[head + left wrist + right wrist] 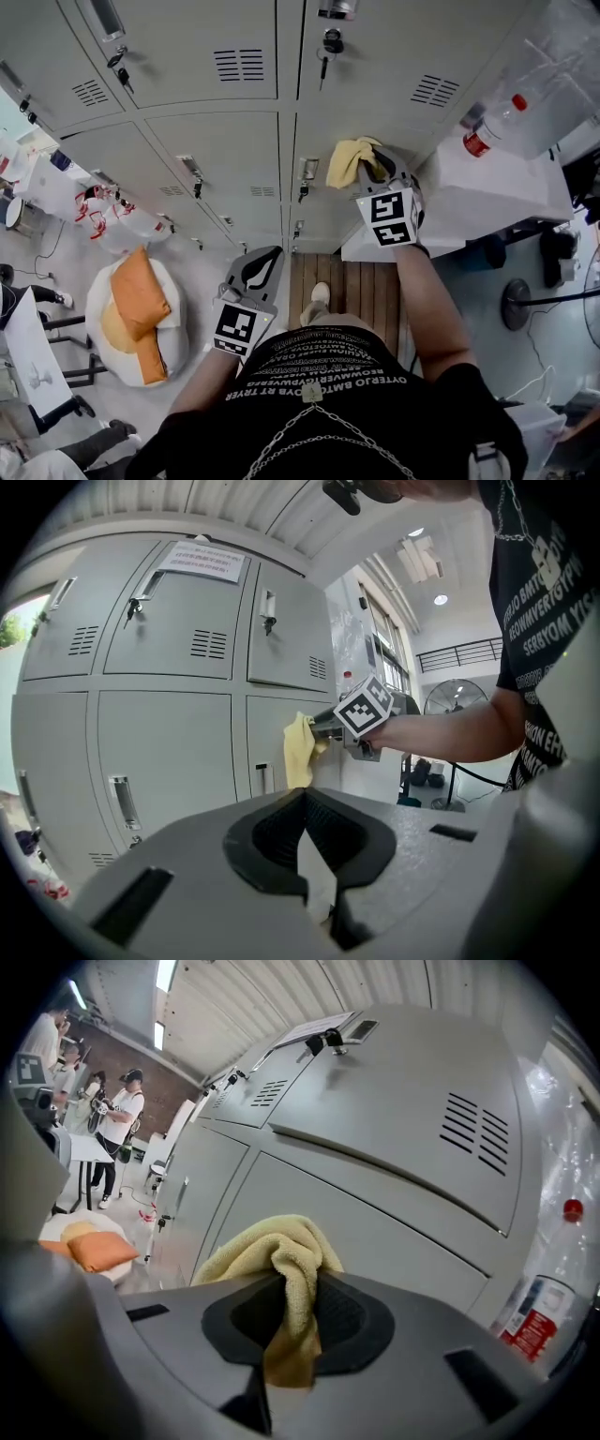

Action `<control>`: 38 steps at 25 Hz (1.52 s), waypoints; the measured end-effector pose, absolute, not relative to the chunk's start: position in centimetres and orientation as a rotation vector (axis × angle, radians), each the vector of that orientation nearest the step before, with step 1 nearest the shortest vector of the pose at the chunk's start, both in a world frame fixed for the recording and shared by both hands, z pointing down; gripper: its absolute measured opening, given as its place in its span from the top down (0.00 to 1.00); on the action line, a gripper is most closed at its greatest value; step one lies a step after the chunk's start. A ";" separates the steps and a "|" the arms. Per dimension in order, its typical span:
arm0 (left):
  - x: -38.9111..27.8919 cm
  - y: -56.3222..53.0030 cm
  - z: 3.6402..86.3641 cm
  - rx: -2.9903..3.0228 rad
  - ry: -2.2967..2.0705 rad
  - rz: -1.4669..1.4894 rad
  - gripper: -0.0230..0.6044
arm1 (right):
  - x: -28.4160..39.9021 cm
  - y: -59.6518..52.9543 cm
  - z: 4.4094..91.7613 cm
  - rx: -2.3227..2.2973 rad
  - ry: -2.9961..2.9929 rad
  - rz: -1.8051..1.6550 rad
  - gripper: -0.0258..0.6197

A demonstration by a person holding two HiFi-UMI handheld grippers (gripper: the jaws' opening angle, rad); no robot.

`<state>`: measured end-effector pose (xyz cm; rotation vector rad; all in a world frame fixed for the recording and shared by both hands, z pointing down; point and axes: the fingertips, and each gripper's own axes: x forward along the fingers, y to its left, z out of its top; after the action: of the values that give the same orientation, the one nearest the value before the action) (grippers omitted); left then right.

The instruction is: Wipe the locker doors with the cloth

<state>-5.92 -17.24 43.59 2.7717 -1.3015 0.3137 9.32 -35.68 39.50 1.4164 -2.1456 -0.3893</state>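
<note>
A bank of grey locker doors fills the space ahead of me. My right gripper is shut on a yellow cloth, which it holds up by a middle-row door near that door's latch. In the right gripper view the cloth bunches out over the jaws, close to the door. In the left gripper view the cloth hangs at the door's face. My left gripper hangs lower and to the left, clear of the lockers. It is shut on nothing.
A white cabinet stands right of the lockers, with a red-capped bottle on it. I stand on a wooden platform. A white beanbag with orange cushions lies at left. A fan base sits at right. People stand far off.
</note>
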 end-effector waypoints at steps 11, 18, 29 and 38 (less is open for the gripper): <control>-4.9 -16.9 43.1 2.794 -1.281 0.317 0.96 | 14.2 -35.3 39.9 1.509 -2.080 -0.346 0.85; -3.9 -17.6 42.6 2.818 -1.271 0.308 0.96 | 17.8 -35.3 40.2 1.558 -2.022 -0.322 0.85; -4.0 -18.1 42.5 2.801 -1.267 0.297 0.96 | 20.3 -33.9 41.7 1.568 -1.941 -0.303 0.85; -4.5 -18.3 42.9 2.782 -1.287 0.307 0.96 | 11.6 -31.7 44.5 1.324 -2.138 -0.293 0.85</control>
<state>-4.52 -18.34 42.94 2.7821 -1.2872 0.3074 11.55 -31.66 44.51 1.3239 -2.1382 -0.2927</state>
